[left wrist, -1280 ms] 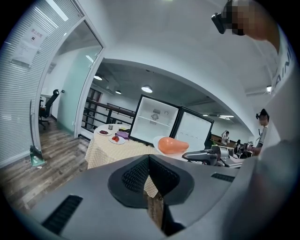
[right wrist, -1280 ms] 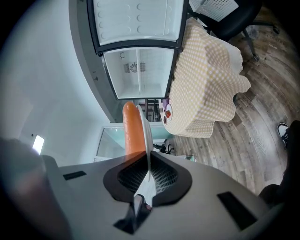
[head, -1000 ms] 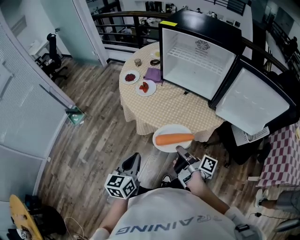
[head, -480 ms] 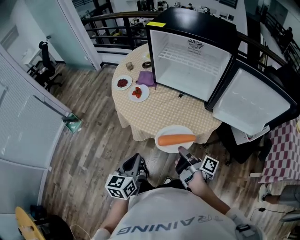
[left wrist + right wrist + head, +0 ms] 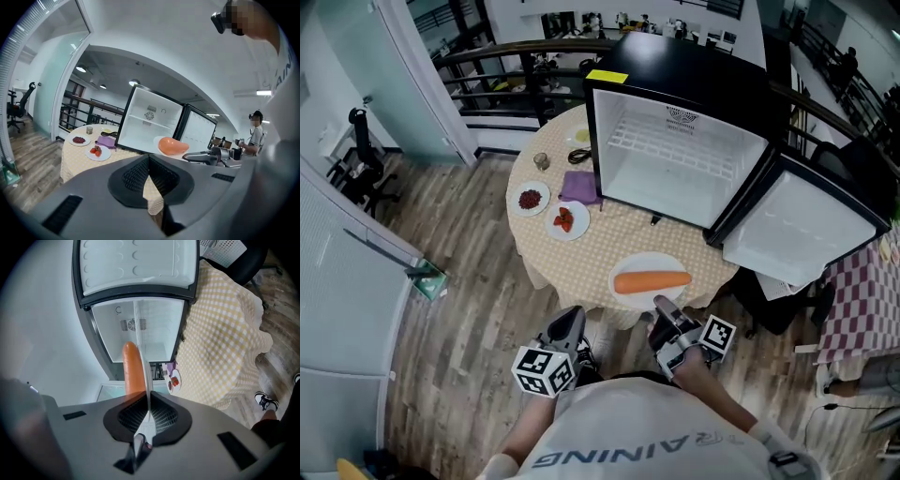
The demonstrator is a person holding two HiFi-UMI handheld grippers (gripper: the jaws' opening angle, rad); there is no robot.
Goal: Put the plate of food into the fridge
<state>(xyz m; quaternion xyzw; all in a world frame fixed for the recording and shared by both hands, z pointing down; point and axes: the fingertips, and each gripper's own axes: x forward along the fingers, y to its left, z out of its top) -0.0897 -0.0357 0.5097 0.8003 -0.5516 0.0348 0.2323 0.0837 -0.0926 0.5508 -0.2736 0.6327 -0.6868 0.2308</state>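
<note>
A white plate (image 5: 649, 267) carrying one long orange carrot (image 5: 650, 280) hangs over the near edge of the round table (image 5: 581, 258). My right gripper (image 5: 661, 306) is shut on the plate's near rim; in the right gripper view the plate (image 5: 146, 373) shows edge-on between the pads with the carrot (image 5: 133, 369) on its left. Beyond it the black fridge (image 5: 675, 150) stands on the table with its white inside empty and its door (image 5: 797, 225) swung open to the right. My left gripper (image 5: 569, 322) hovers shut and empty to the left of the plate, near the table's edge.
Two small plates of red food (image 5: 530, 199) (image 5: 567, 221), a purple cloth (image 5: 579, 186) and a small jar (image 5: 541, 160) sit on the table left of the fridge. A glass partition (image 5: 356, 234) runs along the left. A chequered cloth (image 5: 862, 291) is at the right.
Both grippers and the plate have moved forward toward the table; the plate now hangs over the table's edge instead of short of it. The grip on the plate has not changed.
</note>
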